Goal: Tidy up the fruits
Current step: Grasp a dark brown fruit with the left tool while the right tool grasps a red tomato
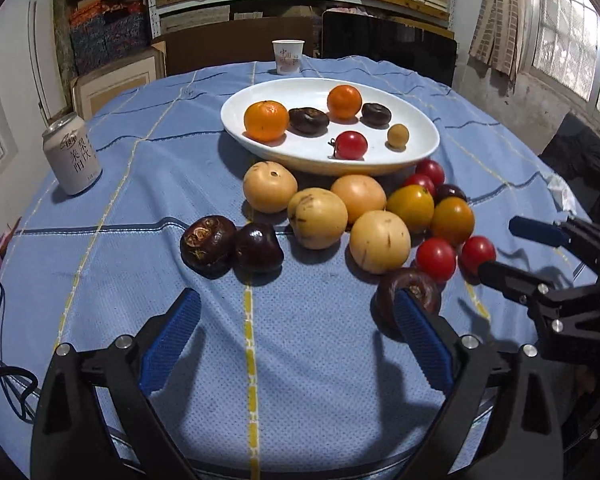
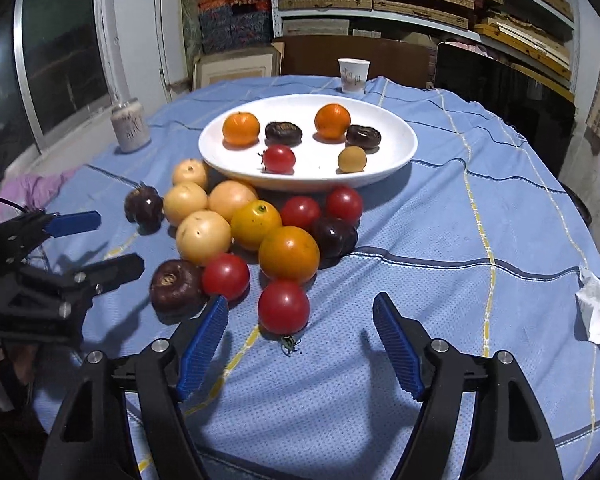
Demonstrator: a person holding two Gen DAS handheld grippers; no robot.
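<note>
1. Fruits lie in a loose heap on the blue-clothed counter (image 1: 100, 264), ahead of both tongs and short of the white oval plate (image 1: 428, 148), which sits beyond the heap with its long axis running across the view and already holds two oranges, two dark fruits, a tomato and a small tan fruit.
2. Four pale round fruits, such as the near one (image 1: 379, 241), form the middle of the heap, straight ahead of the left tongs (image 1: 296, 340).
3. Two yellow-orange fruits and several red tomatoes lie on the heap's right side, nearer the right tongs (image 2: 300, 340).
4. One red tomato (image 2: 283, 306) lies just ahead of the right tongs, close to the gap between their pads, so the right hand is likely the nearer one for it.
5. A dark brown fruit (image 1: 410, 300) sits just beside the left tongs' right pad, outside the gap.
6. Both tongs are spread and pinch nothing.
7. Open cloth lies under and between the tongs; the counter's edges are well apart from the heap, and the can (image 1: 72, 154) stands off to the left.
</note>
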